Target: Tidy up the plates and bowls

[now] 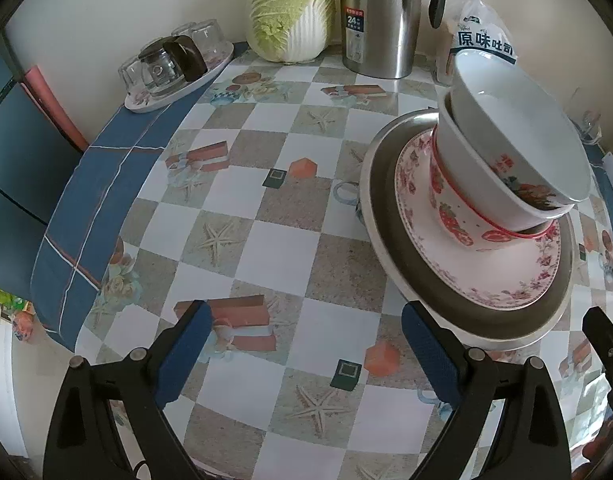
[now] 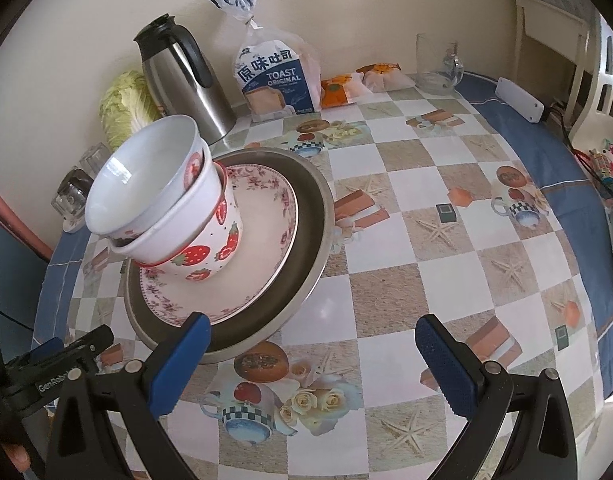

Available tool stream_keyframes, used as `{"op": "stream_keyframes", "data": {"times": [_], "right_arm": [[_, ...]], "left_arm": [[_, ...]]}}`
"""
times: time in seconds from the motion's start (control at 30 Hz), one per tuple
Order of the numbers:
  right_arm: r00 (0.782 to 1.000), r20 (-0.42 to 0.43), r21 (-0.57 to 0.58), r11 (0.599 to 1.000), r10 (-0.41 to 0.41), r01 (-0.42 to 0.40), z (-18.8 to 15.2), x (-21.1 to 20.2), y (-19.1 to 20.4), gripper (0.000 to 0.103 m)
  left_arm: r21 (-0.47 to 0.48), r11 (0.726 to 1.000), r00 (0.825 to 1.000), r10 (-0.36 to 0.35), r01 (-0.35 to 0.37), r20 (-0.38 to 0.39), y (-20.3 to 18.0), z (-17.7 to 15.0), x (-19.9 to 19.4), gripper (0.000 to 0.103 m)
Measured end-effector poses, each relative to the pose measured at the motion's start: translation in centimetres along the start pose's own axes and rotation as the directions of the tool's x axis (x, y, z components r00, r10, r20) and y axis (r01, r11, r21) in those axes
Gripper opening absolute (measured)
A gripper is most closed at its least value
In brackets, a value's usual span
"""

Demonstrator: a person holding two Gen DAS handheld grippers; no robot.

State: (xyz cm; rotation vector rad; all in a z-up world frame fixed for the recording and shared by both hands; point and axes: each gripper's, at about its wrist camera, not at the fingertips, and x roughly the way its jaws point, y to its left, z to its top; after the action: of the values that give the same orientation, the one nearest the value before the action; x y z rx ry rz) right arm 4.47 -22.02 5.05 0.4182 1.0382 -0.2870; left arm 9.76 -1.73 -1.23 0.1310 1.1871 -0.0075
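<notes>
A stack stands on the checked table. A metal plate (image 1: 390,216) (image 2: 310,216) is at the bottom, a pink floral plate (image 1: 506,276) (image 2: 262,240) lies in it, then a strawberry bowl (image 1: 452,216) (image 2: 210,248), with two white bowls (image 1: 518,128) (image 2: 146,176) nested on top, tilted. My left gripper (image 1: 306,344) is open and empty, left of the stack near its front edge. My right gripper (image 2: 312,352) is open and empty, in front of the stack; its left finger (image 2: 182,356) is close to the metal plate's rim.
At the back stand a cabbage (image 1: 290,8), a steel thermos (image 1: 380,16) (image 2: 186,80) and a bag of toast (image 2: 274,76). A tray of upturned glasses (image 1: 174,68) sits back left. A glass mug (image 2: 438,64), wrapped snacks (image 2: 362,80) and a white power strip (image 2: 518,98) are back right.
</notes>
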Motion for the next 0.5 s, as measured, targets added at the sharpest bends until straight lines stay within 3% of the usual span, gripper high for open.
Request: {"op": "stream_keyframes", "data": {"times": [0.5], "right_arm": [[1.000, -0.003, 0.006, 1.000, -0.010, 0.010, 0.05, -0.04, -0.27, 0.103]], "left_arm": [[-0.009, 1.000, 1.000, -0.013, 0.013, -0.010, -0.06, 0.02, 0.12, 0.096]]}}
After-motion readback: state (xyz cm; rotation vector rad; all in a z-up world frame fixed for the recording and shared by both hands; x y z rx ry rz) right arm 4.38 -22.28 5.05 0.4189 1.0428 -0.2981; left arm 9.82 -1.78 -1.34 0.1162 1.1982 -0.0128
